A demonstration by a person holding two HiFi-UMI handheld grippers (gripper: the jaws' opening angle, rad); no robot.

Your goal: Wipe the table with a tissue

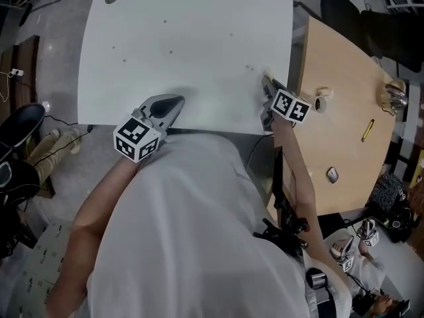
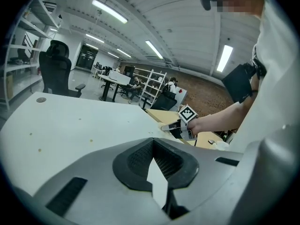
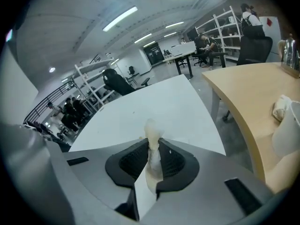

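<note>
The right gripper (image 3: 152, 143) grasps a crumpled tissue (image 3: 150, 128) at the white counter's (image 1: 199, 38) right edge. The left gripper (image 2: 153, 148) is clenched on nothing. Brown specks (image 1: 170, 52) dot the counter, so most of the wiping looks undone.

The head view looks steeply down from above the person onto the white rectangular table top (image 1: 192, 45). Each gripper view rides low and close behind its own jaws (both skim that same white top): the left one faces across it towards the right gripper (image 2: 165, 127), the right one along its edge beside the pale wooden table (image 3: 262, 97)
</note>
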